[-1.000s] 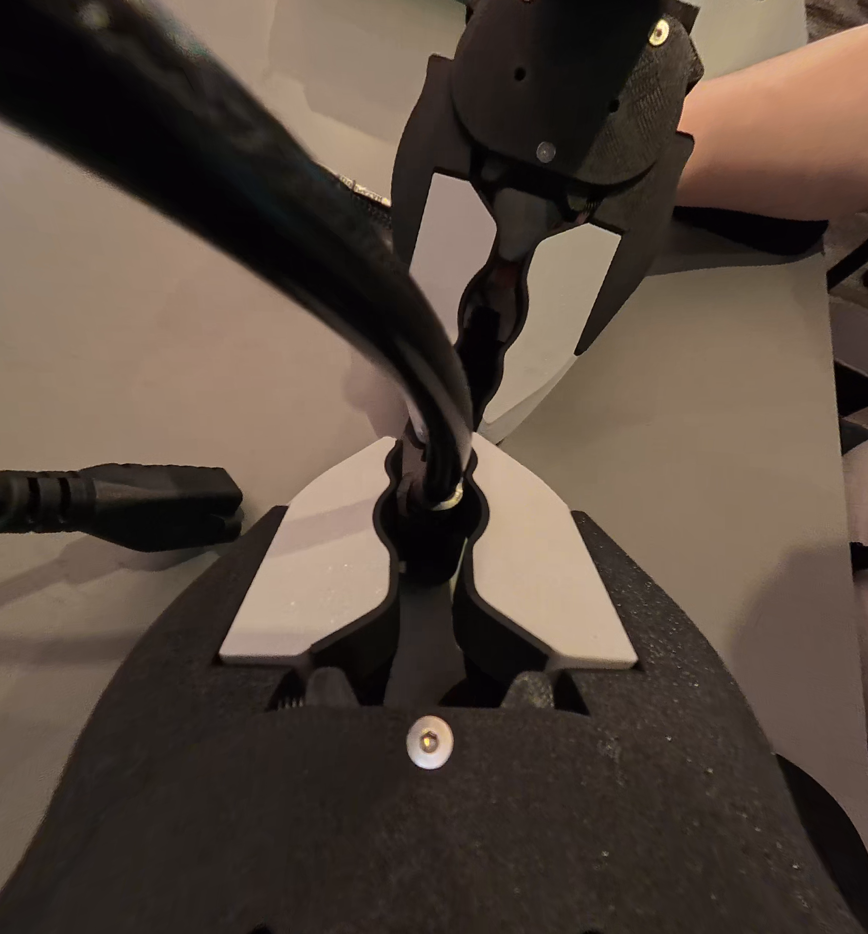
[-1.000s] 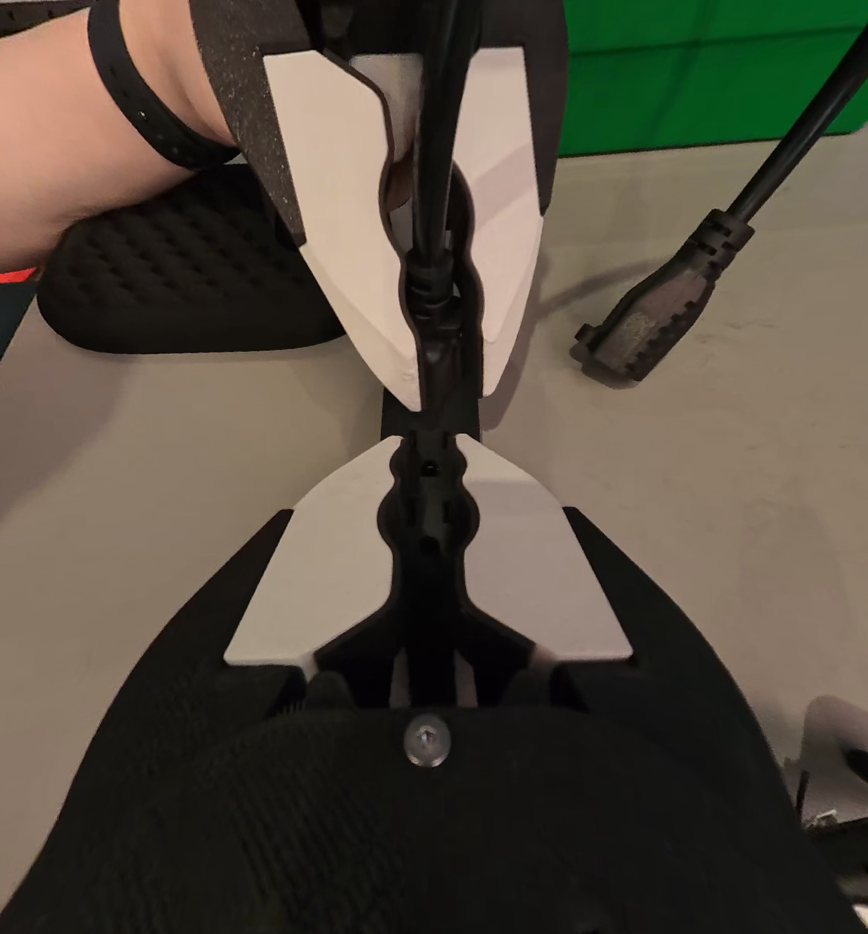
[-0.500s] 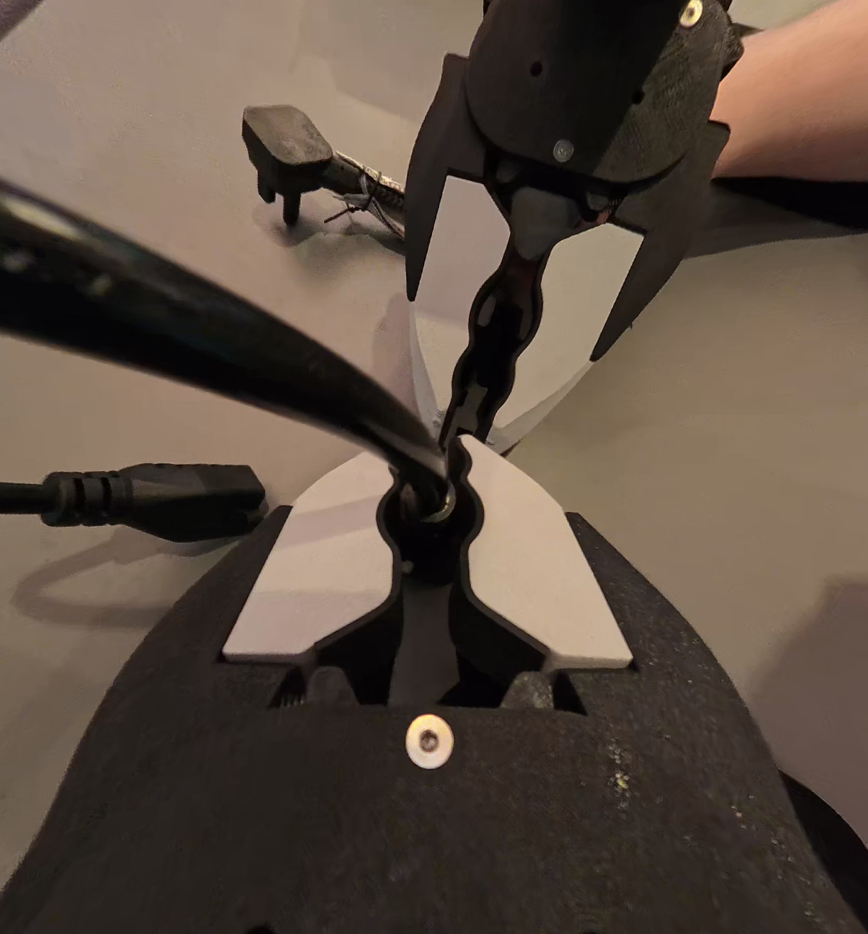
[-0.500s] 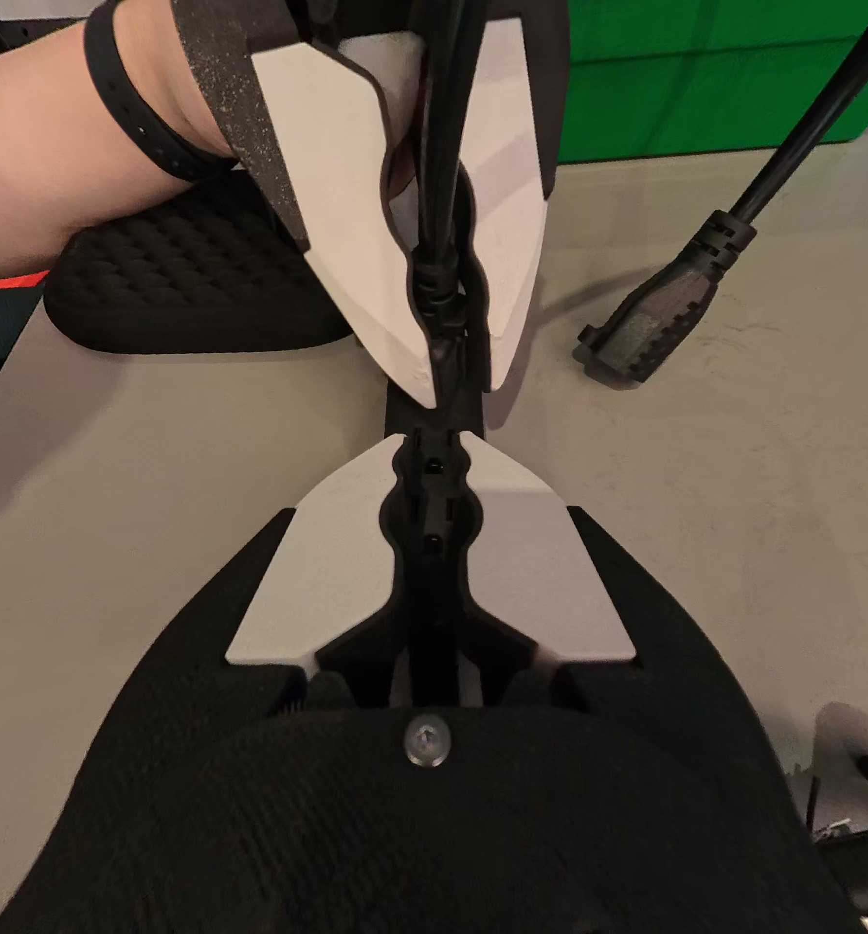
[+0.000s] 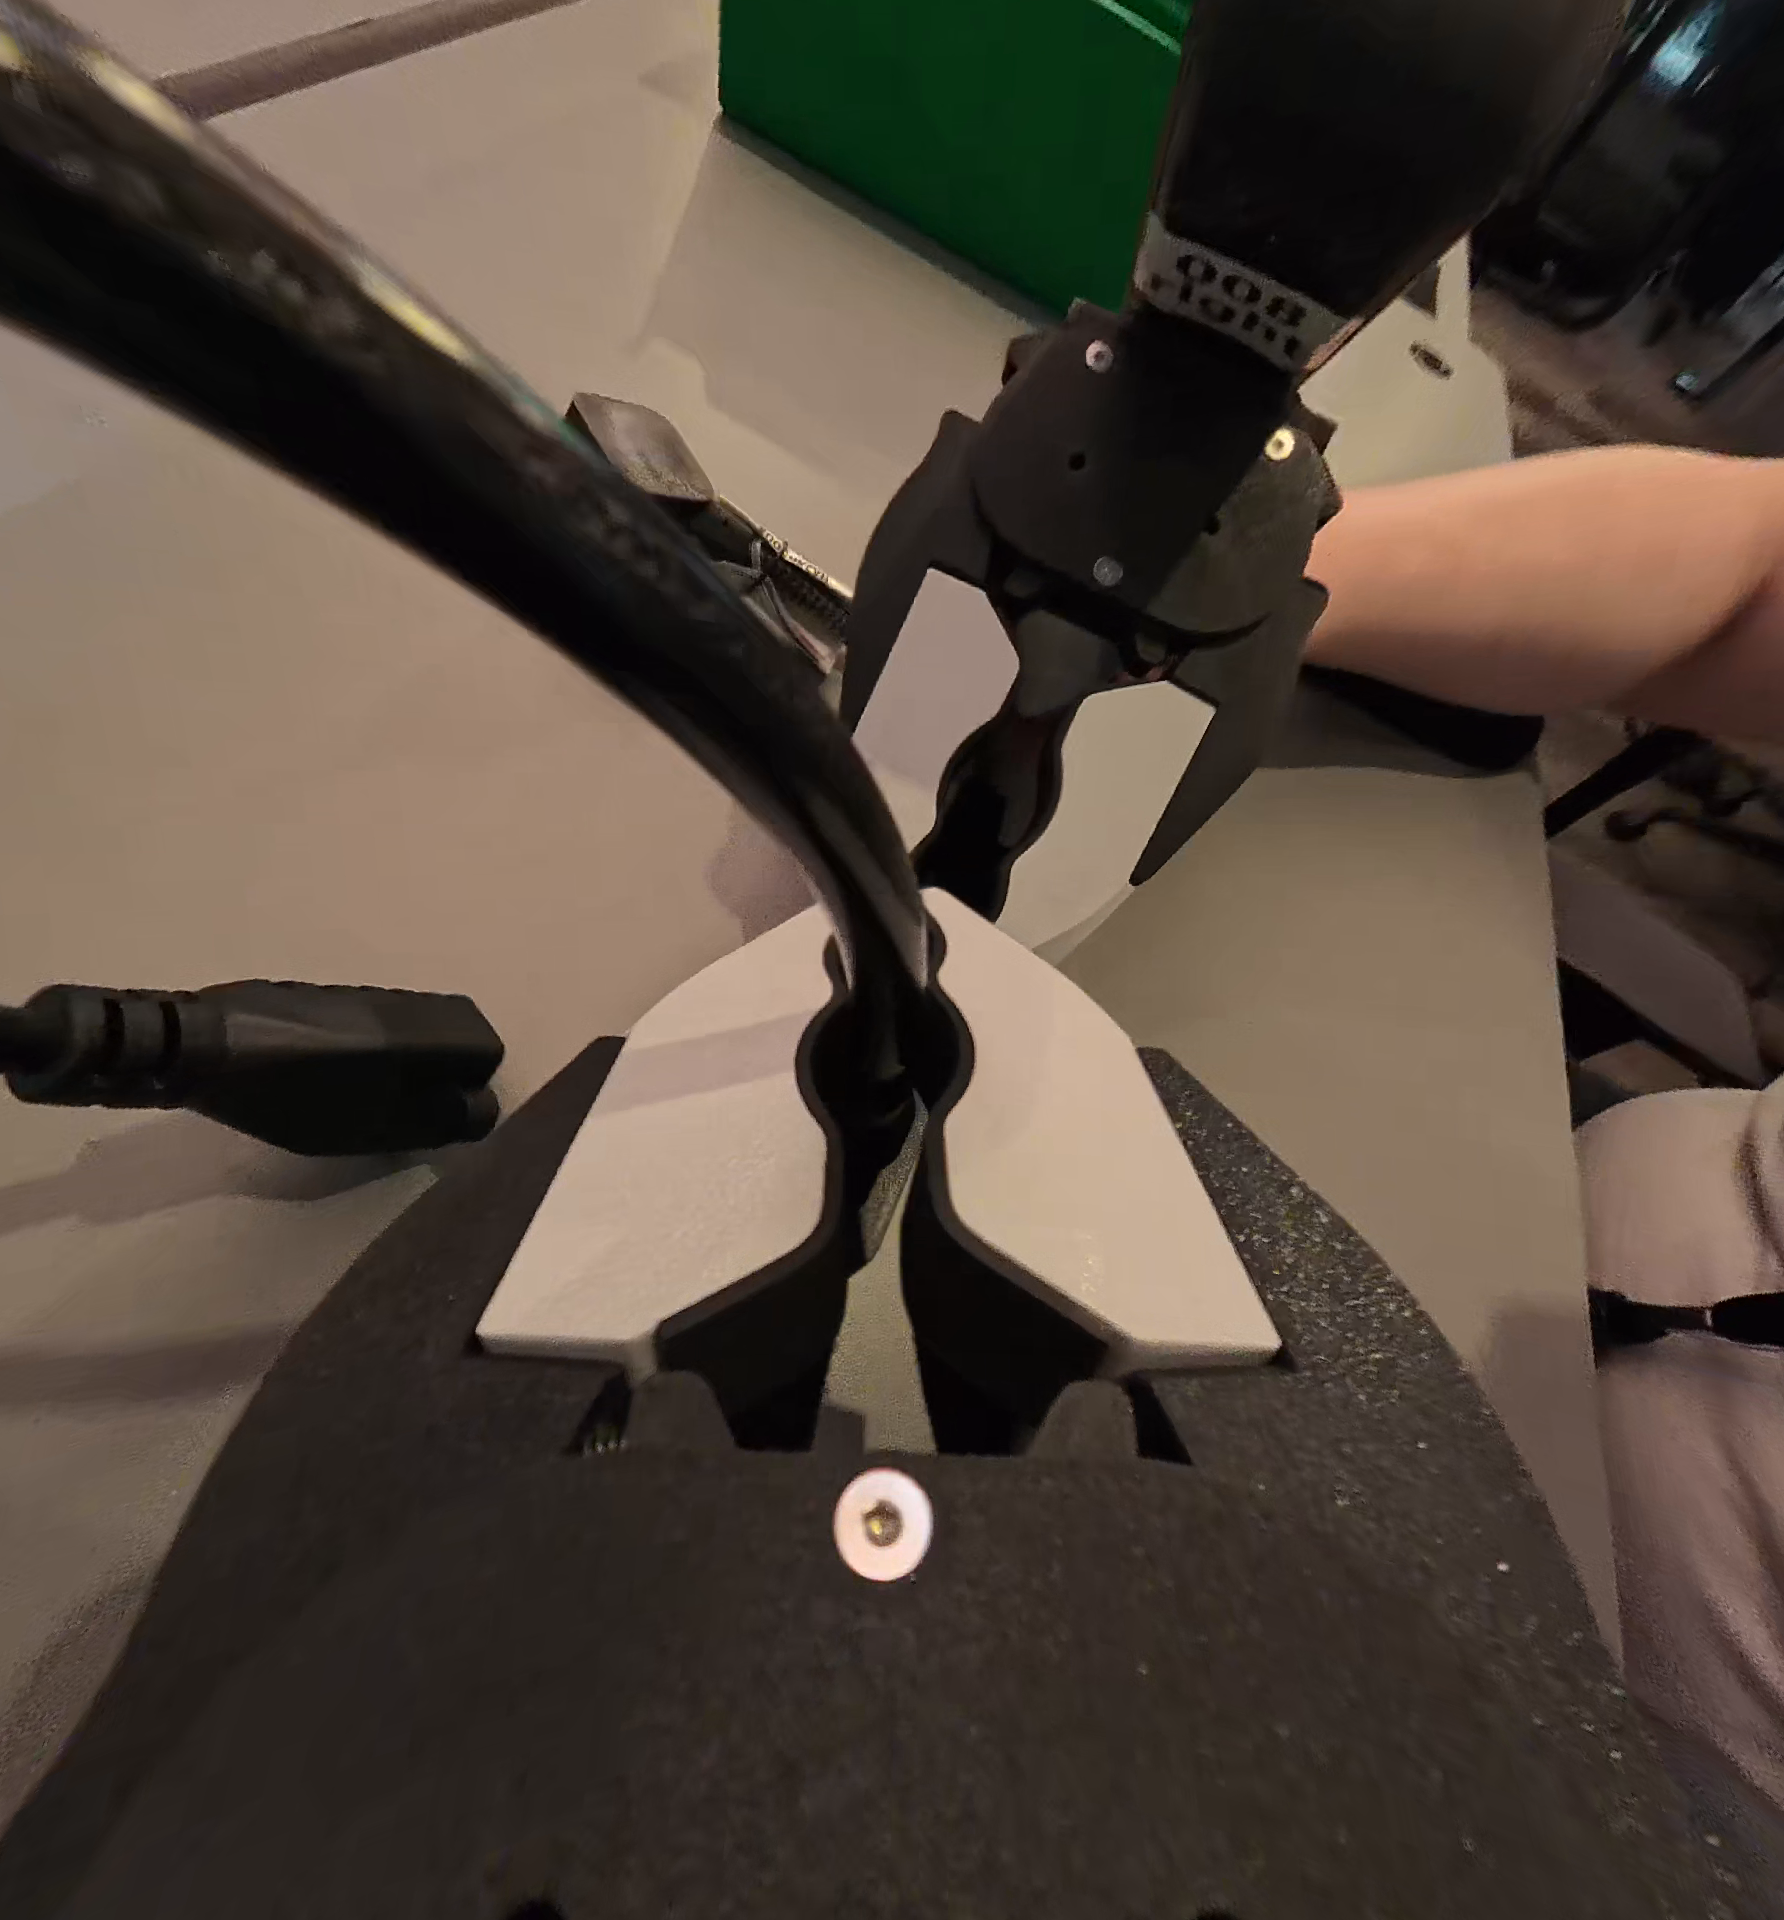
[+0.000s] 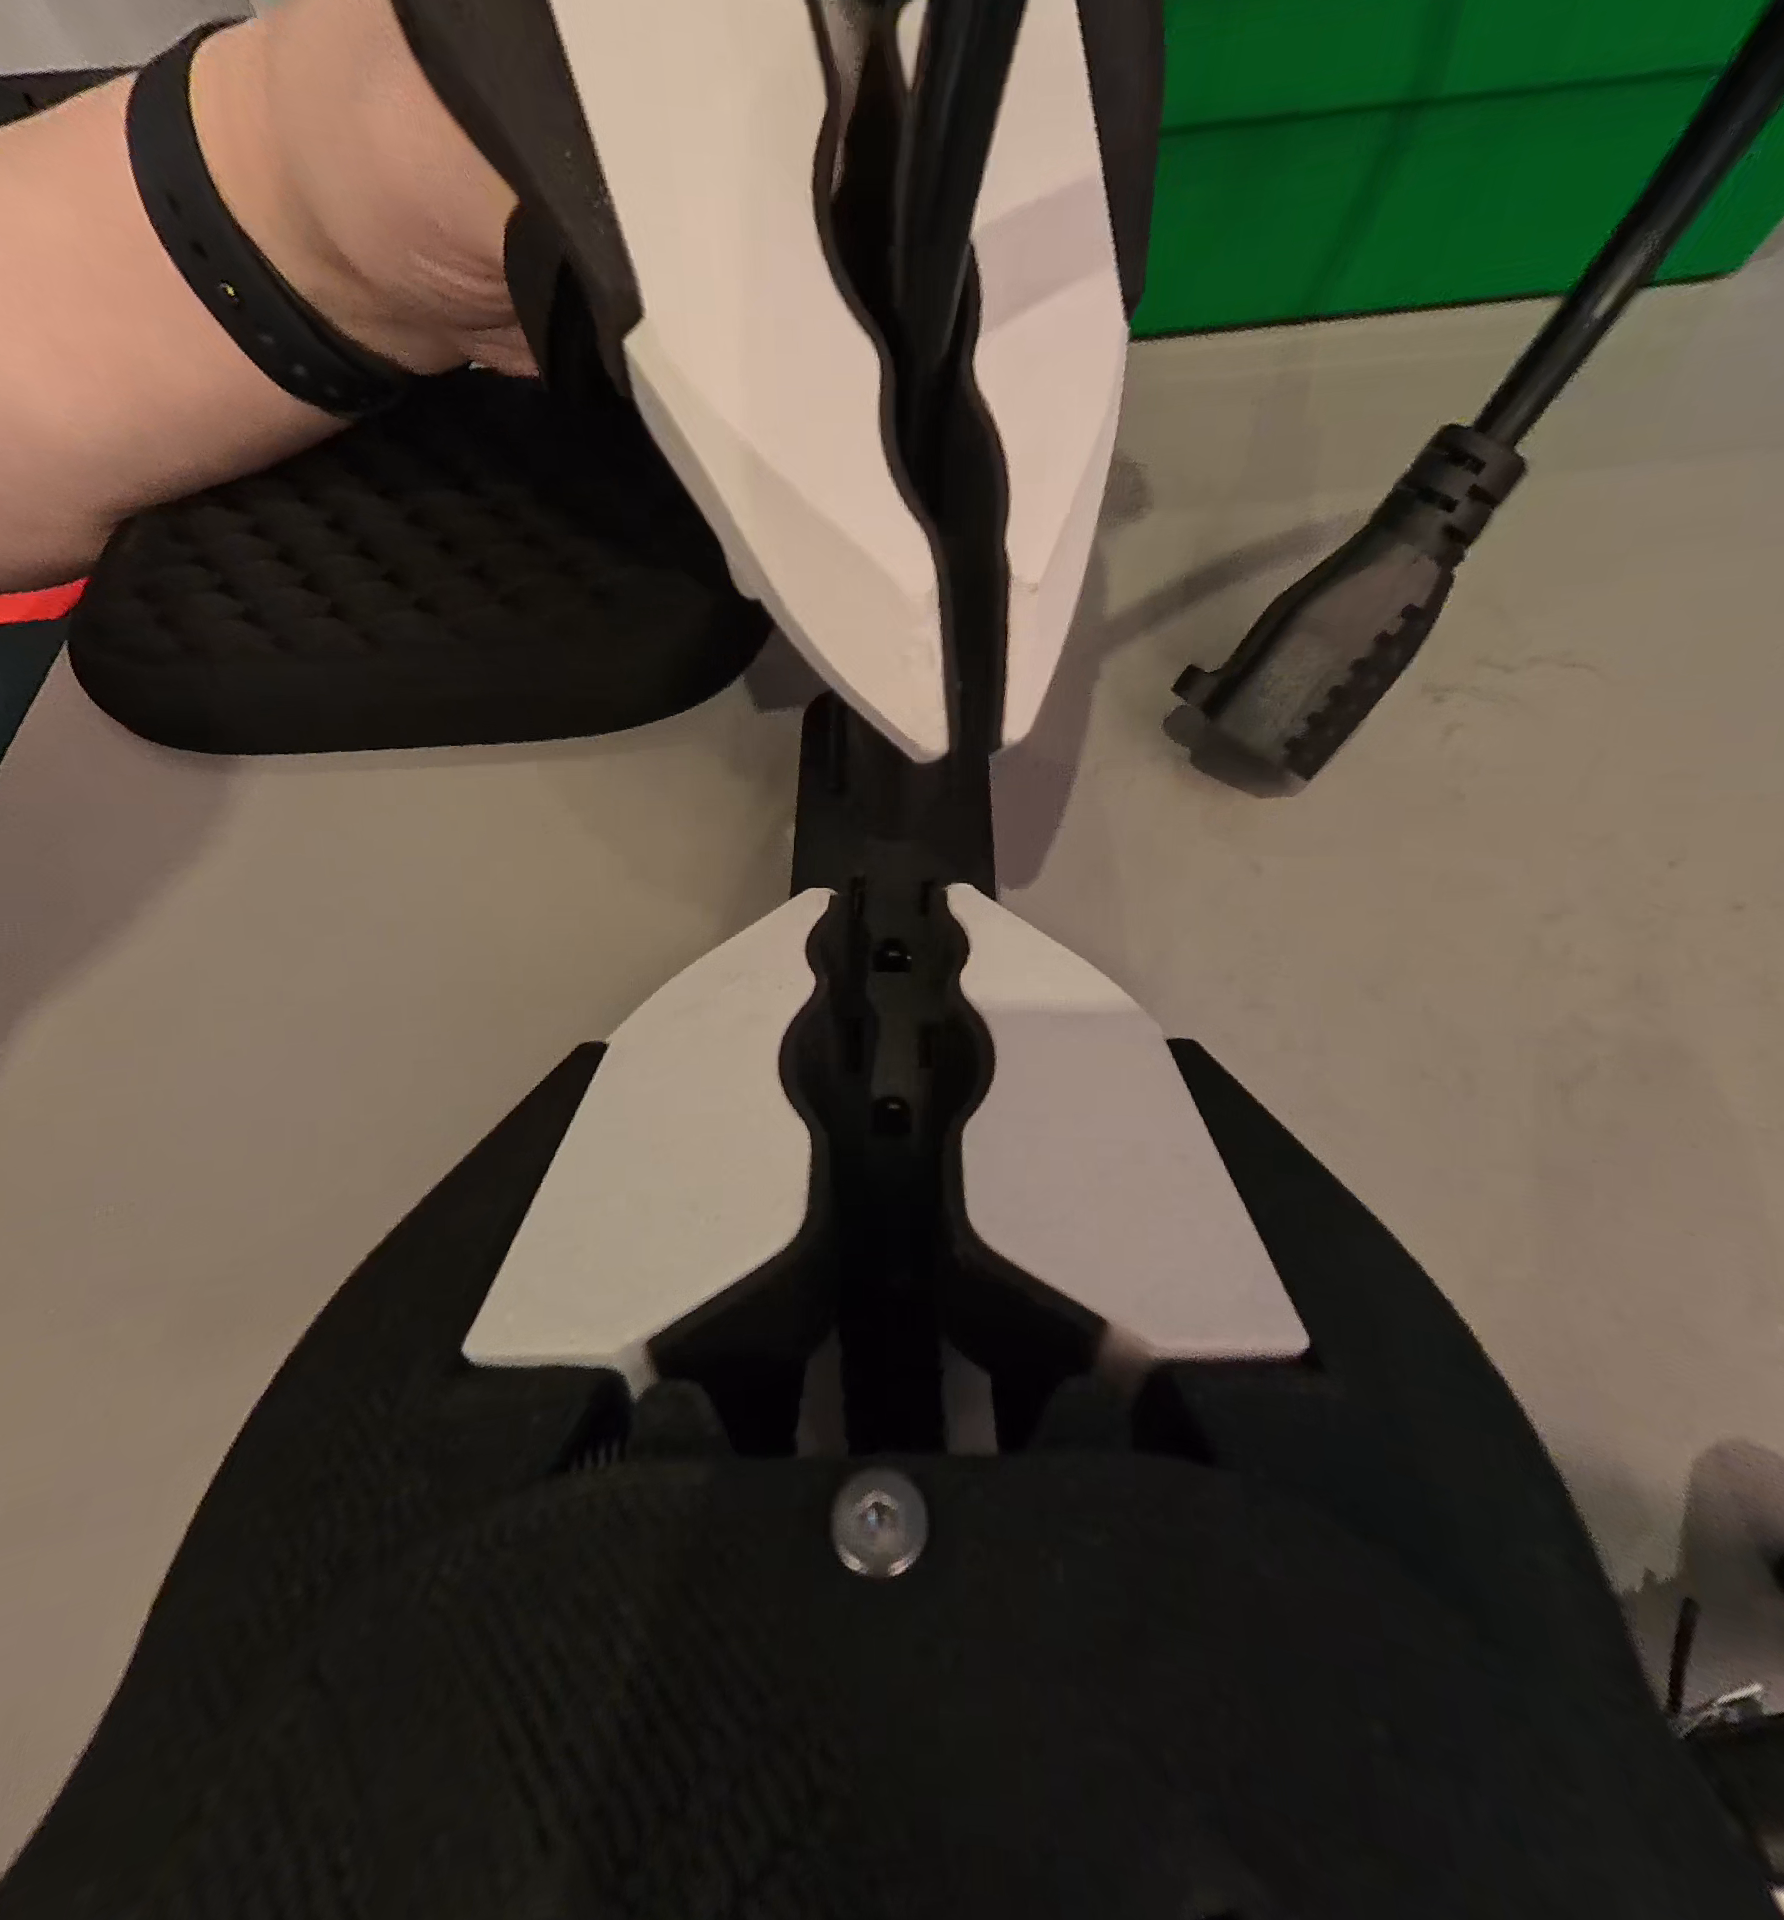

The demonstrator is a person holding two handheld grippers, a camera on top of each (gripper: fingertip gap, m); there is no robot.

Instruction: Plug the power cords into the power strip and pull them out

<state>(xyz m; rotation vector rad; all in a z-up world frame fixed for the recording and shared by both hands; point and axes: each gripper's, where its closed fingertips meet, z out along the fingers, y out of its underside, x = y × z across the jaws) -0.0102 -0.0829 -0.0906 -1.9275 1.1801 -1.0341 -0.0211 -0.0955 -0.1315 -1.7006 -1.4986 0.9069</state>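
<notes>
My right gripper (image 6: 893, 904) is shut on a narrow black power strip (image 6: 893, 1049) that sticks out past its fingertips, just above the grey table (image 6: 348, 1039). My left gripper (image 5: 883, 935) is shut on a thick black power cord (image 5: 452, 457) that arcs up and to the left. In the right wrist view the left gripper (image 6: 955, 717) comes down from above with the cord (image 6: 945, 208) between its white fingers, right at the strip's far end; the joint is hidden. In the left wrist view the right gripper (image 5: 981, 873) faces me tip to tip.
A second black cord's connector (image 5: 275, 1060) (image 6: 1324, 644) lies loose on the table. Another black plug (image 5: 639, 447) lies farther back. A black padded wrist rest (image 6: 400, 603), a green box (image 6: 1439, 156) and a person's forearms (image 5: 1542, 603) (image 6: 88, 364) border the space. Tip to tip, the grippers are about 4 cm apart.
My left gripper has tilted and moved in on the right gripper; the cord now sits deeper between its fingers. My right gripper has held the strip nearly still.
</notes>
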